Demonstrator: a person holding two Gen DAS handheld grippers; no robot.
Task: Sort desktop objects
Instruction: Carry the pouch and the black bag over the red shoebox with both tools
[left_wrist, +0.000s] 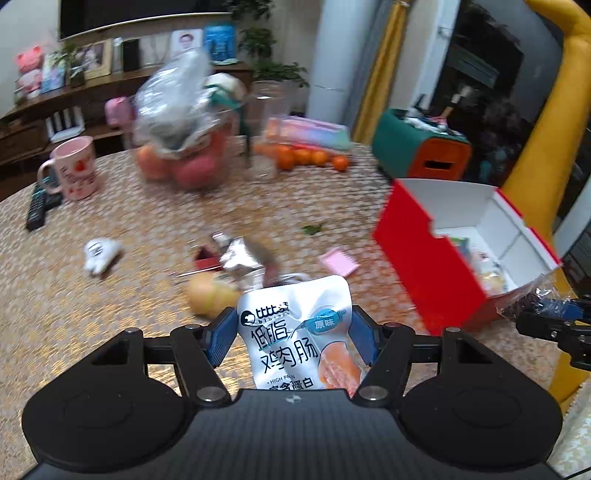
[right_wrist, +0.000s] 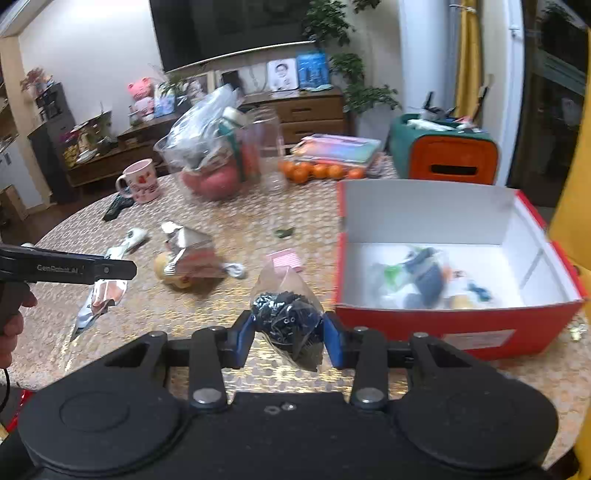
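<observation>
My left gripper (left_wrist: 293, 338) is shut on a white snack pouch (left_wrist: 295, 332) with Chinese print, held upright above the table. My right gripper (right_wrist: 288, 338) is shut on a clear bag of small black screws (right_wrist: 286, 317). The red box (right_wrist: 454, 325) with a white inside stands open at the right and holds several small packets. From the right wrist view the left gripper (right_wrist: 74, 267) shows at the left edge with the pouch (right_wrist: 99, 299) hanging under it. The right gripper (left_wrist: 550, 321) shows at the right edge of the left wrist view.
On the patterned table (left_wrist: 129, 295) lie a crumpled foil wrapper (left_wrist: 240, 258), a yellow fruit (left_wrist: 210, 295), a pink notepad (left_wrist: 339, 261), a white toy (left_wrist: 99, 253), remotes (left_wrist: 38, 206), a pink mug (left_wrist: 74, 166), bagged apples (left_wrist: 184, 162) and tangerines (left_wrist: 303, 157). A teal-orange bin (left_wrist: 421, 147) stands behind.
</observation>
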